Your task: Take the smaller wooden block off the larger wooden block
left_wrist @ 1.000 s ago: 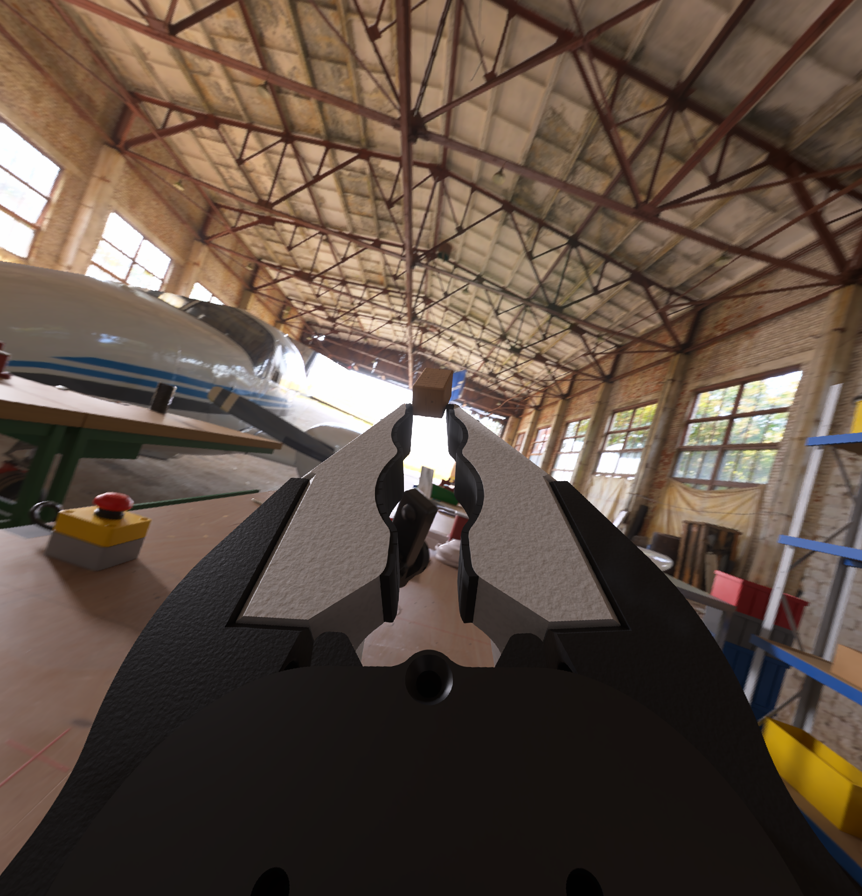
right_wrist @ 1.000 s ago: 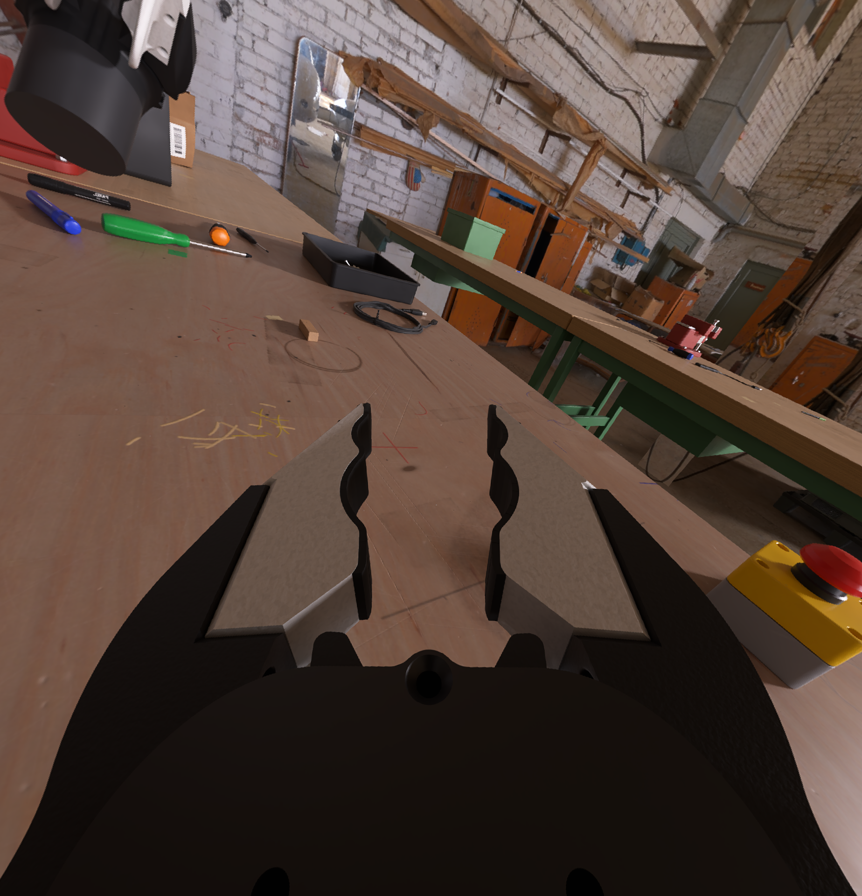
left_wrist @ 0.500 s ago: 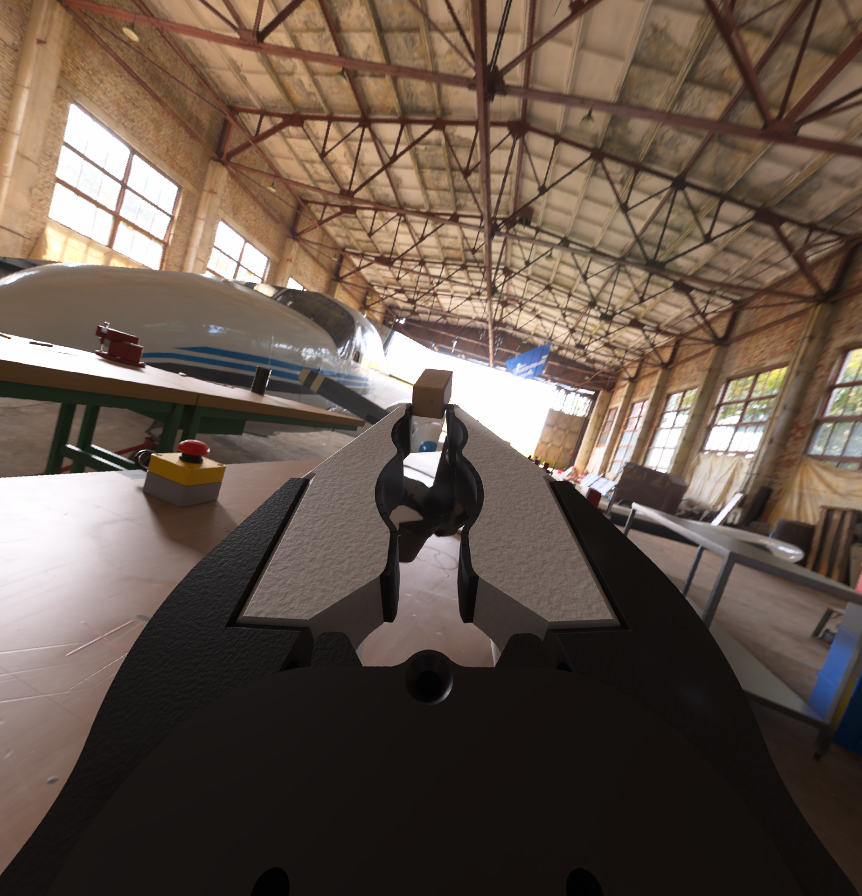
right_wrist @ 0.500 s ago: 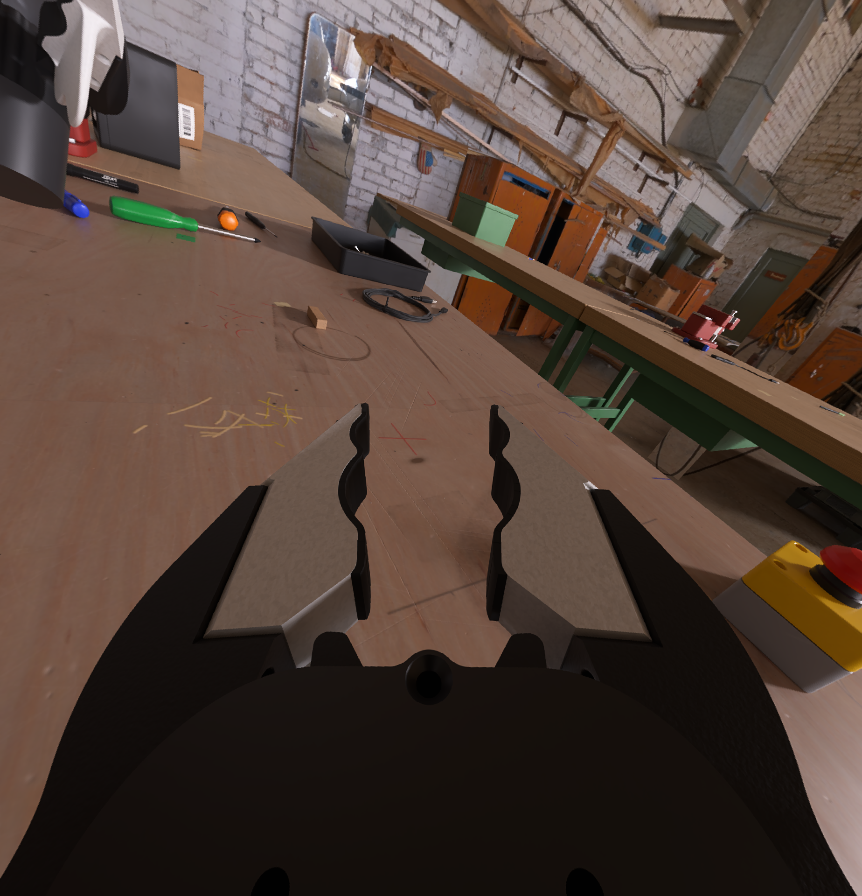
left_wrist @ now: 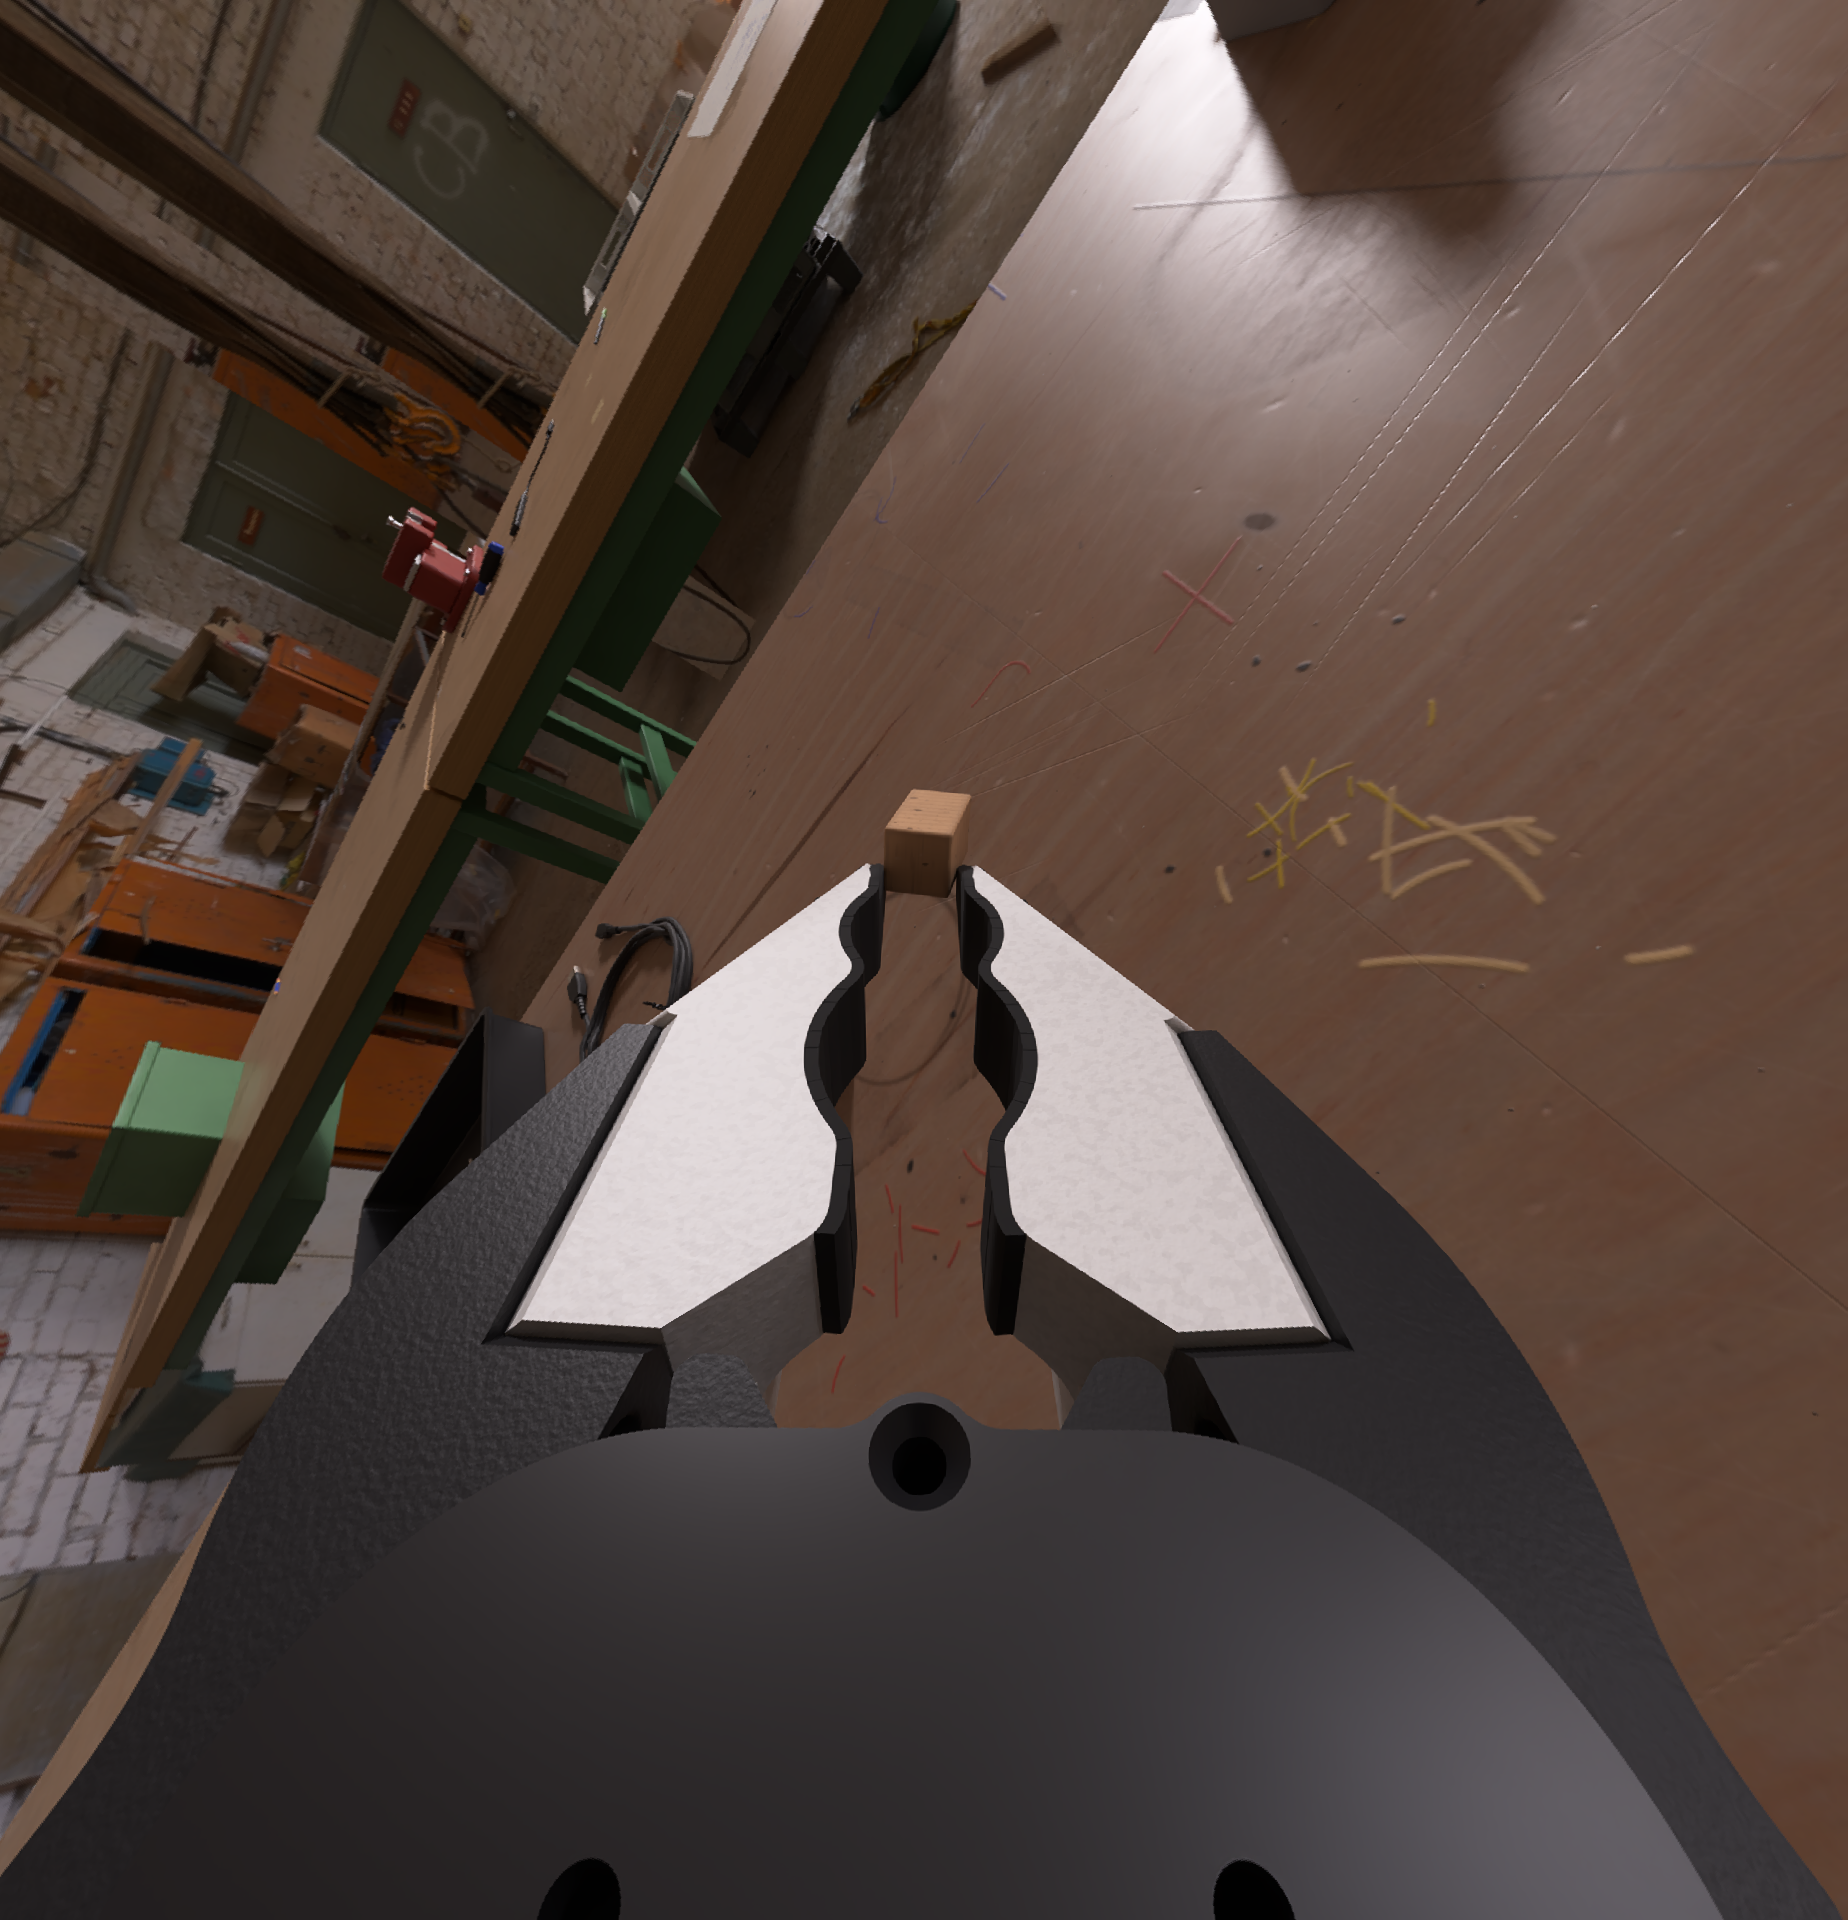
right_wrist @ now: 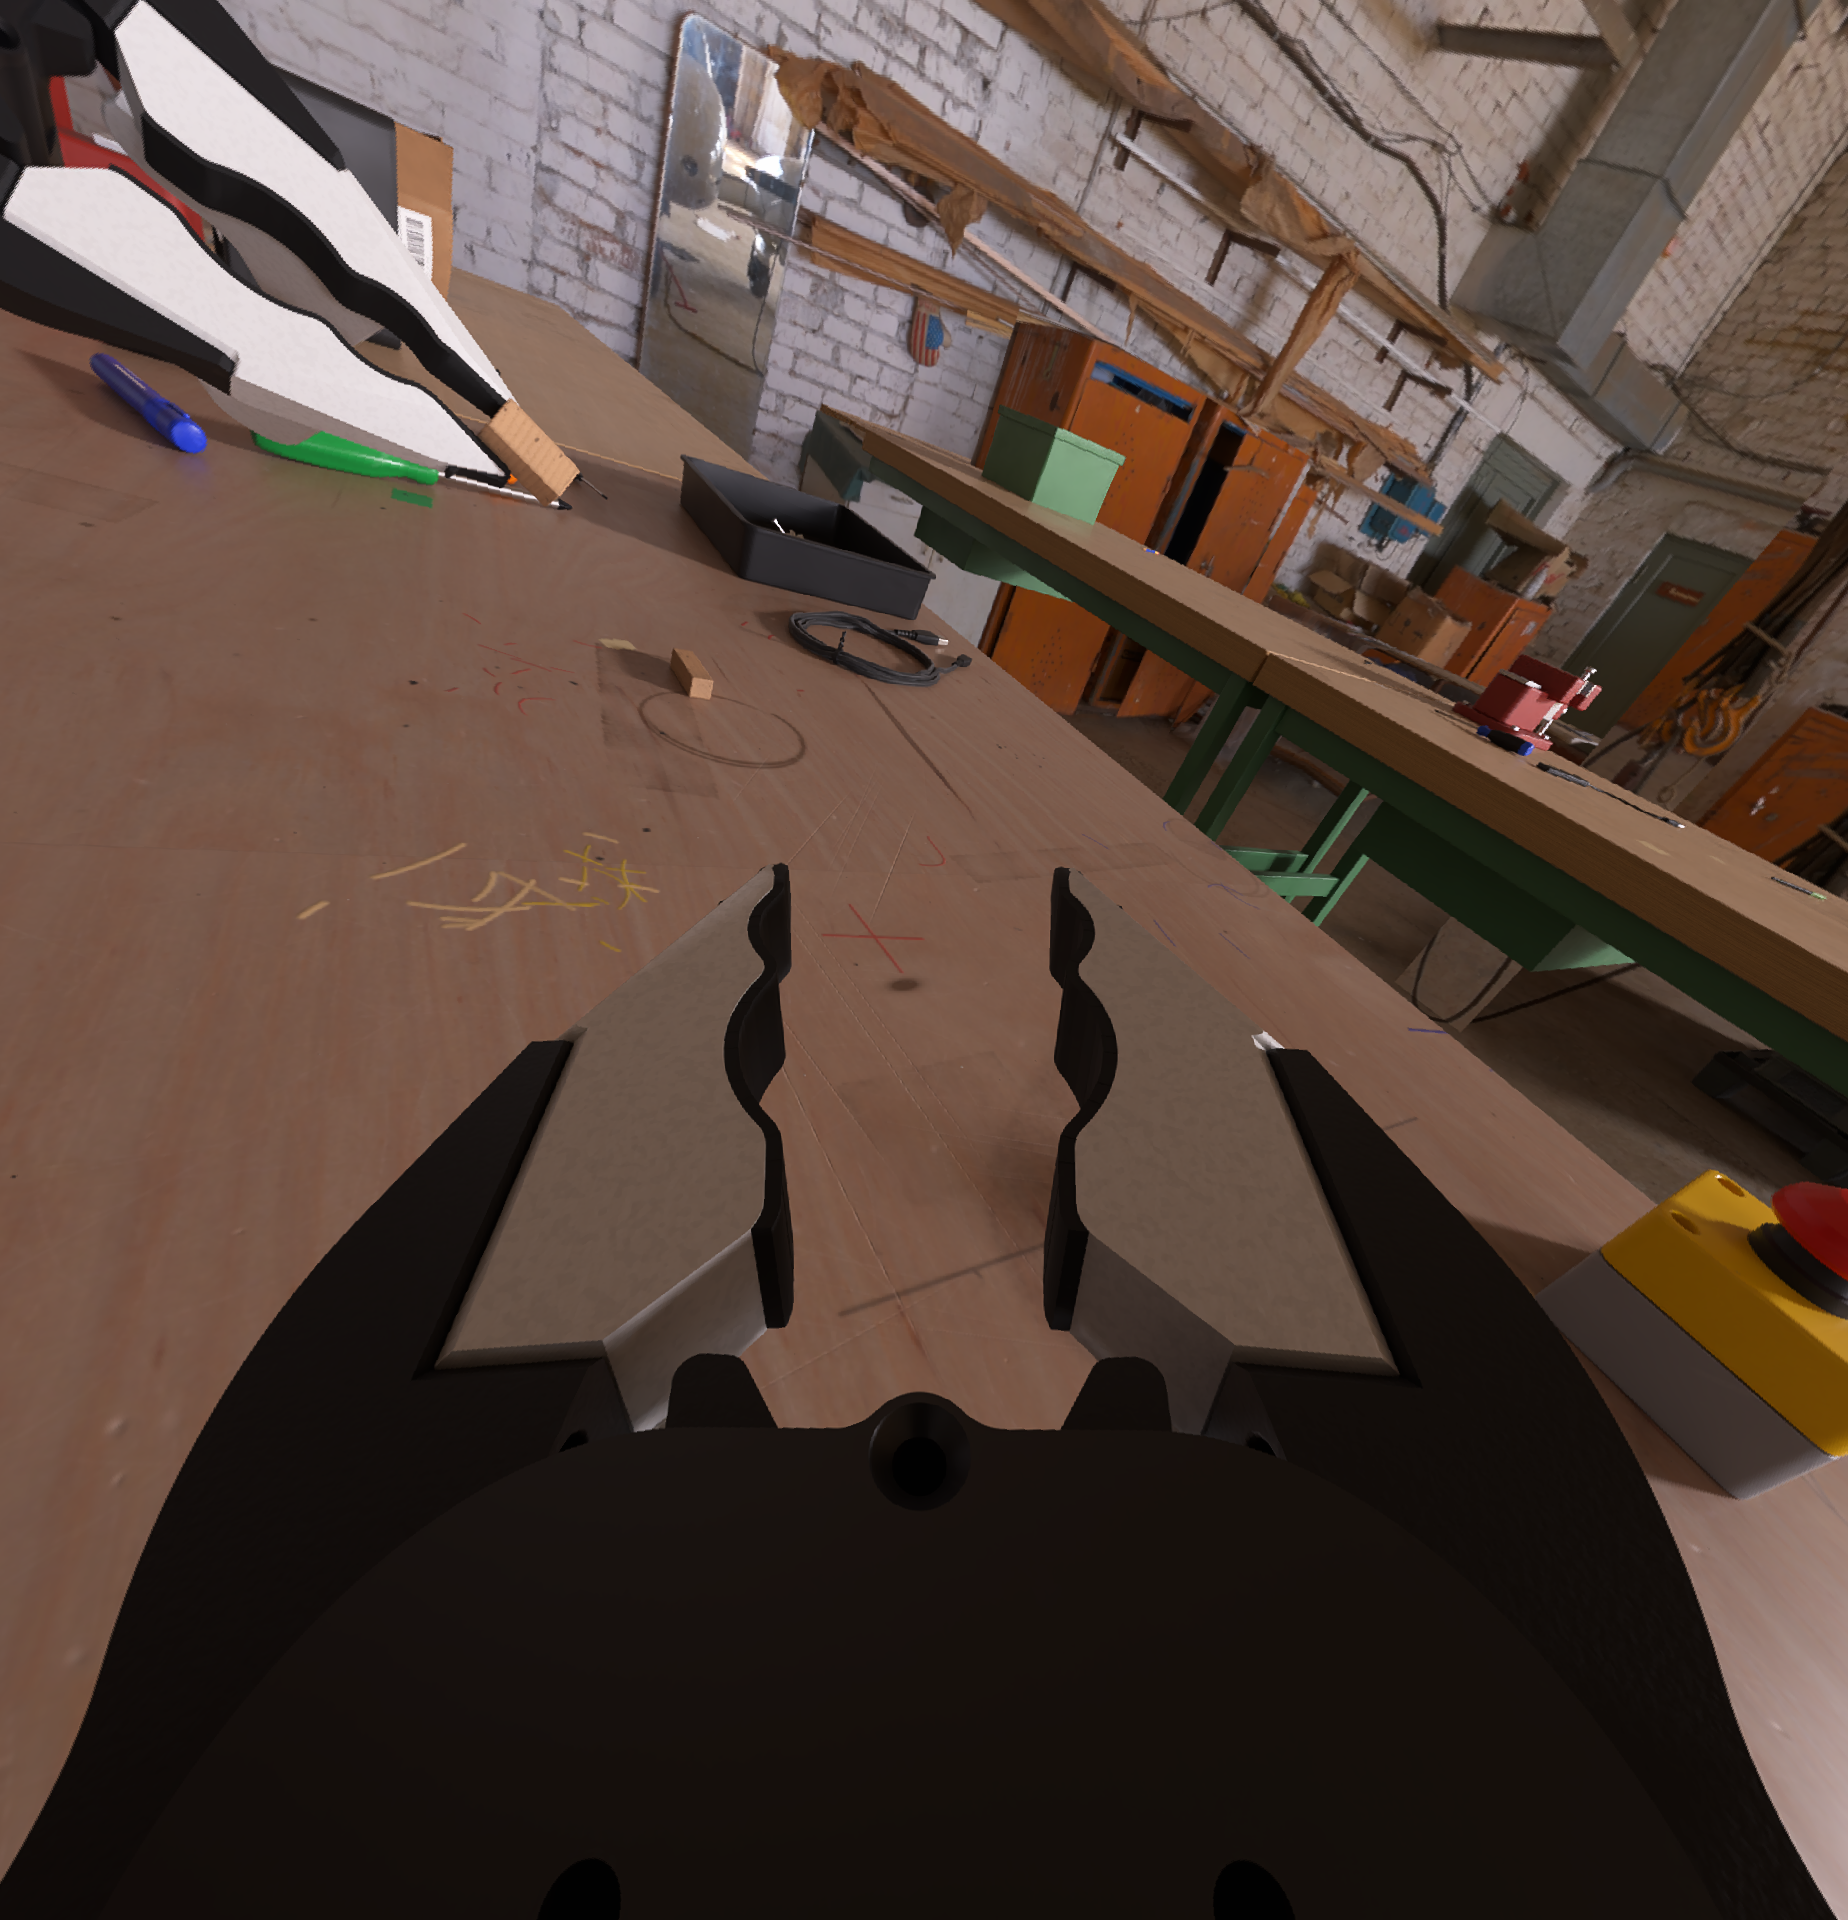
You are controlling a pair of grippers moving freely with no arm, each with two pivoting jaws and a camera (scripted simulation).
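Observation:
My left gripper [left_wrist: 920, 878] is shut on a light wooden block [left_wrist: 927, 854], pinched at the very fingertips, and tilts down over the brown table [left_wrist: 1419, 1143]. It also shows in the right wrist view, at the top left [right_wrist: 494, 436], holding the block [right_wrist: 530, 452] above the table. Another small wooden block [right_wrist: 691, 672] lies on the table beside a drawn circle, apart from both grippers. I cannot tell which block is larger. My right gripper [right_wrist: 920, 878] is open and empty, low over the table.
A black tray [right_wrist: 806, 540] and a coiled cable [right_wrist: 868, 644] lie at the far table edge. A blue pen [right_wrist: 151, 405] and a green screwdriver [right_wrist: 338, 457] lie under the left gripper. A yellow button box [right_wrist: 1730, 1320] stands at the right.
My left gripper has swung from pointing up at the roof to pointing down at the table, still holding the block. The right gripper has barely moved.

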